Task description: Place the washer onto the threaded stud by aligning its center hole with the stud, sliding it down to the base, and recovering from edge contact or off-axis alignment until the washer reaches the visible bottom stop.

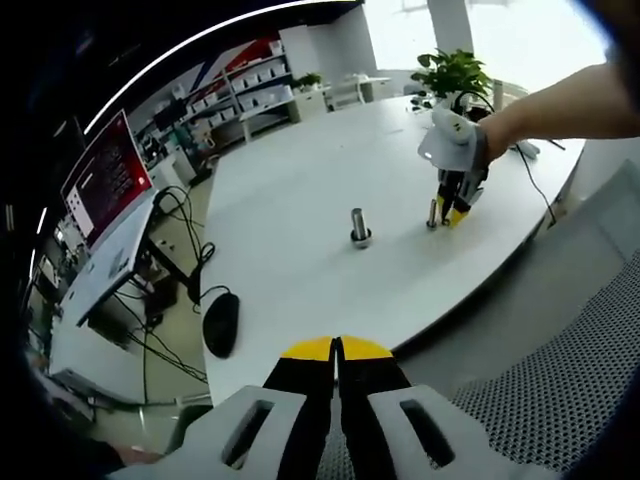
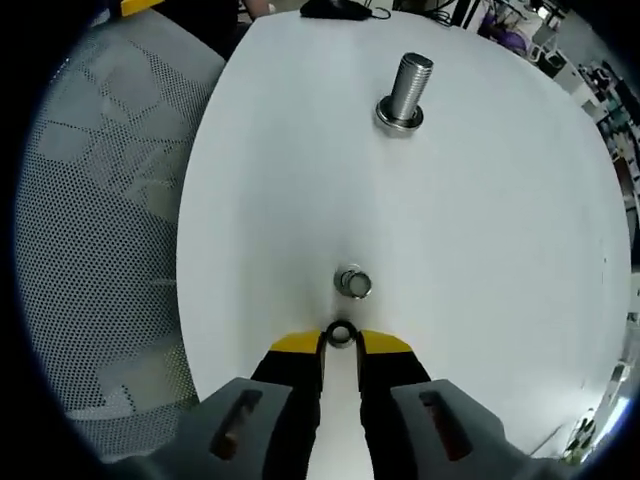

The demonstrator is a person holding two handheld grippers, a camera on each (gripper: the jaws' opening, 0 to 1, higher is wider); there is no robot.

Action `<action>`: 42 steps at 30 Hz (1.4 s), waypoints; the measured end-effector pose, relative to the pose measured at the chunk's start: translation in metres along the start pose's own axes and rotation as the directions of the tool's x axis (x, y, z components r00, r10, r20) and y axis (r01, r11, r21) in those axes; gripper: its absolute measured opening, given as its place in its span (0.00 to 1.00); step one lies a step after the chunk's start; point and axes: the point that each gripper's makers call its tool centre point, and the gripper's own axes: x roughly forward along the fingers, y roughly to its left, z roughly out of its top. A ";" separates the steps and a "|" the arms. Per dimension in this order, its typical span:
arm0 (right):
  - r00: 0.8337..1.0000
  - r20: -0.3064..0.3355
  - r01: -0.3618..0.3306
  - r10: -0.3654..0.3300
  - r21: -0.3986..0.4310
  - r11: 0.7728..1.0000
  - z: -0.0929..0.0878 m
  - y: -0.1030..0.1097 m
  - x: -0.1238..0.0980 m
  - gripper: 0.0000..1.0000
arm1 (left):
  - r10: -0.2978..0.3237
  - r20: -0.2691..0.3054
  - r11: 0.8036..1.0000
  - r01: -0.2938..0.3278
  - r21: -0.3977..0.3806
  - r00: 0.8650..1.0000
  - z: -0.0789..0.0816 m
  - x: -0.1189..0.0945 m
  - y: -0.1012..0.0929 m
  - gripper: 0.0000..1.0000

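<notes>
A threaded metal stud (image 1: 359,225) stands upright on the white table (image 1: 290,200), with a ring-like base around its foot. From the right gripper view the same stud (image 2: 407,88) rises at the far end of the table (image 2: 500,250). My right gripper (image 2: 341,338) is shut on a small metal washer (image 2: 341,333) held between its yellow tips, low over the table and well short of the stud. A short metal post (image 2: 352,283) stands just ahead of the tips. In the left gripper view, the right gripper (image 1: 455,208) hangs from a person's arm beside that post (image 1: 433,213). My left gripper (image 1: 337,350) is shut and holds nothing, off the table's near edge.
A black mouse (image 1: 221,323) lies near the table's left edge. A potted plant (image 1: 455,70) and cables sit at the far end. A monitor (image 1: 105,180) stands on a desk to the left. A mesh chair (image 2: 110,200) is close to the table's edge.
</notes>
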 end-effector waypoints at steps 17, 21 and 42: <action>0.999 0.039 0.011 -0.015 0.097 0.995 0.000 0.000 -0.010 0.14 | 0.000 -0.002 1.000 0.000 0.010 1.000 0.000 0.000 0.000 0.00; 0.997 0.080 -0.005 -0.005 0.118 0.993 0.010 0.001 -0.021 0.14 | -0.028 -0.031 1.000 0.028 0.002 0.999 -0.005 0.001 -0.004 0.00; 0.988 0.149 0.031 -0.050 0.131 0.991 0.035 -0.012 -0.063 0.14 | -0.026 0.008 1.000 0.026 0.006 1.000 0.000 0.001 -0.003 0.00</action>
